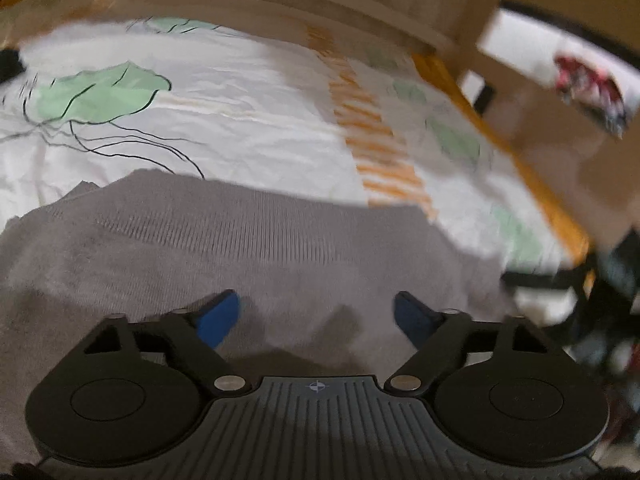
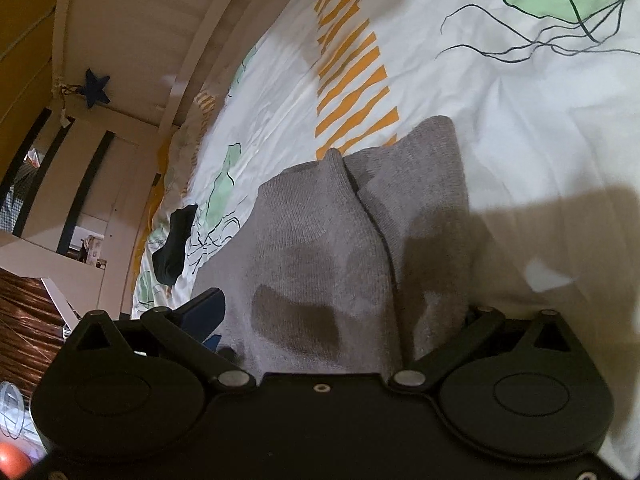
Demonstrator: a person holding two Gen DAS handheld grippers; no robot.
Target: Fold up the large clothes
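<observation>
A grey knitted sweater (image 1: 248,240) lies on a bed with a white patterned duvet (image 1: 240,120). In the left wrist view my left gripper (image 1: 318,314) is open just above the sweater, its blue fingertips (image 1: 218,318) wide apart, holding nothing. In the right wrist view the sweater (image 2: 320,240) lies bunched in folds over my right gripper (image 2: 336,320), between its two arms. One blue finger (image 2: 204,312) shows at the left; the other is hidden under the cloth. The arms stand wide apart.
A dark sock (image 2: 174,246) lies on the duvet (image 2: 500,120) at the left. A wooden bed frame (image 1: 500,140) runs along the bed's right edge. A white wall board with a blue star (image 2: 95,88) and shelves stand beyond the bed.
</observation>
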